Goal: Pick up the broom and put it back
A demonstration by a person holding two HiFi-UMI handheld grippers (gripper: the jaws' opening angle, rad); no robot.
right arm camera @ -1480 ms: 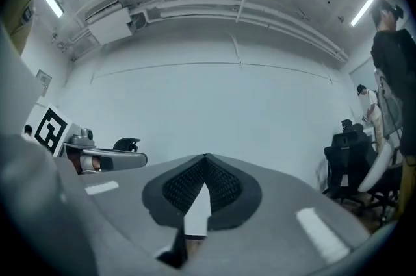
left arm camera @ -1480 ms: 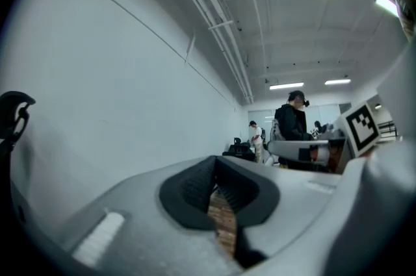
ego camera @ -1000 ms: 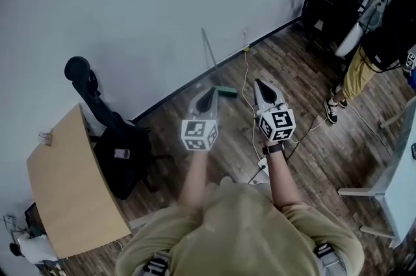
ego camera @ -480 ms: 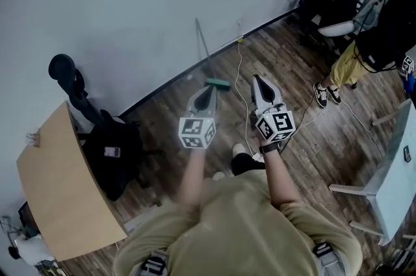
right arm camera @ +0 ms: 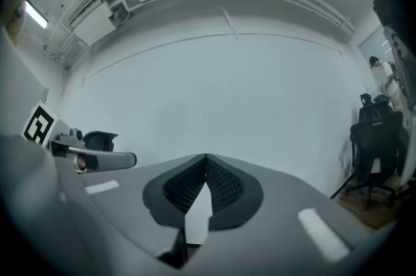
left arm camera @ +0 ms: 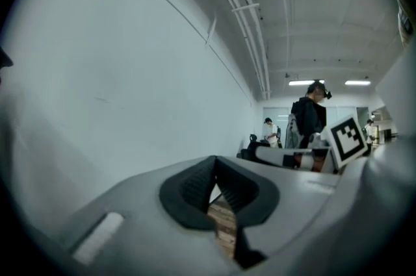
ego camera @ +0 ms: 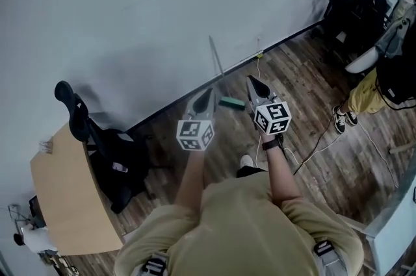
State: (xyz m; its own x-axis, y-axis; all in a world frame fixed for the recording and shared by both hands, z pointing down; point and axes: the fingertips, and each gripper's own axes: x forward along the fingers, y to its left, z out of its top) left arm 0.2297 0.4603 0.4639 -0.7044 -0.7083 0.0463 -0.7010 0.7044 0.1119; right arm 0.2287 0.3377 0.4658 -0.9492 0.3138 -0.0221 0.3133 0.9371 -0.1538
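Note:
The broom (ego camera: pixel 218 65) leans on the white wall, its thin pale handle slanting up and its green head (ego camera: pixel 231 103) resting on the wood floor by the baseboard. My left gripper (ego camera: pixel 209 93) is held level just left of the head, jaws shut and empty, tips meeting in the left gripper view (left arm camera: pixel 215 159). My right gripper (ego camera: pixel 249 79) is just right of the head, also shut with nothing in it (right arm camera: pixel 206 156). Neither gripper touches the broom.
A wooden desk (ego camera: pixel 65 197) and a black office chair (ego camera: pixel 110 151) stand at the left. Cables (ego camera: pixel 312 145) trail over the floor at the right. A person in yellow shorts (ego camera: pixel 367 93) stands at the right by dark chairs (ego camera: pixel 354 8).
Both grippers have travelled forward toward the wall, so the broom's head now lies between their tips. Both stay shut.

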